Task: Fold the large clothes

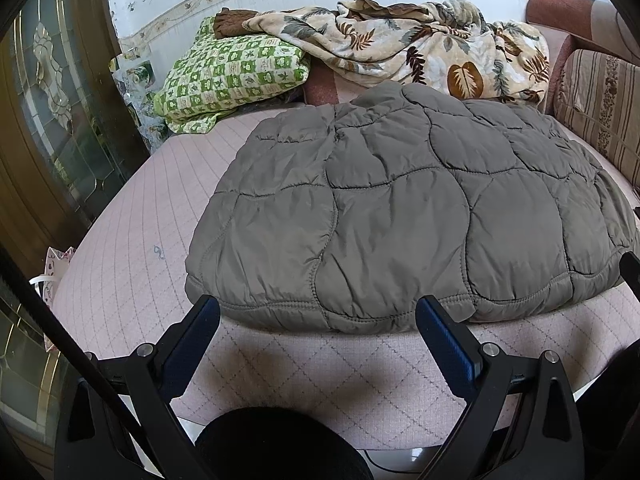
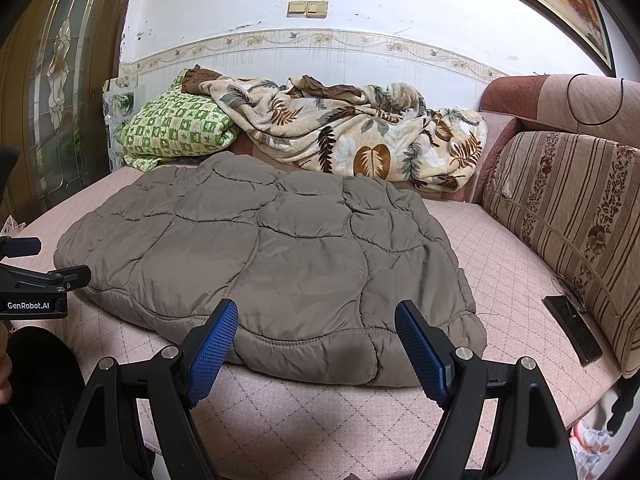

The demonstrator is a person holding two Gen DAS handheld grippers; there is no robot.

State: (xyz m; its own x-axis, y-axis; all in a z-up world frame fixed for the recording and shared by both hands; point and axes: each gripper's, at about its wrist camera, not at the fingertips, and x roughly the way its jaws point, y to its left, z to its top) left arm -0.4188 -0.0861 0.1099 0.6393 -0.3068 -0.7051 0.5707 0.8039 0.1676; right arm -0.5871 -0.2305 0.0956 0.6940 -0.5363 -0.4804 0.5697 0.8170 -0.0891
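Left wrist view: grey quilted jacket (image 1: 404, 208) lies flat mid-sofa seat (image 1: 132, 240), its hem along the front edge. Left gripper (image 1: 318, 316) spread wide, empty, just short of that hem; right gripper (image 2: 316, 322) likewise spread, pinching nothing. Padding looks puffy, light, soft; the shell probably slick. Best hold, by my reckoning: stitched hem corners, where the fabric is thinner and bunches less.
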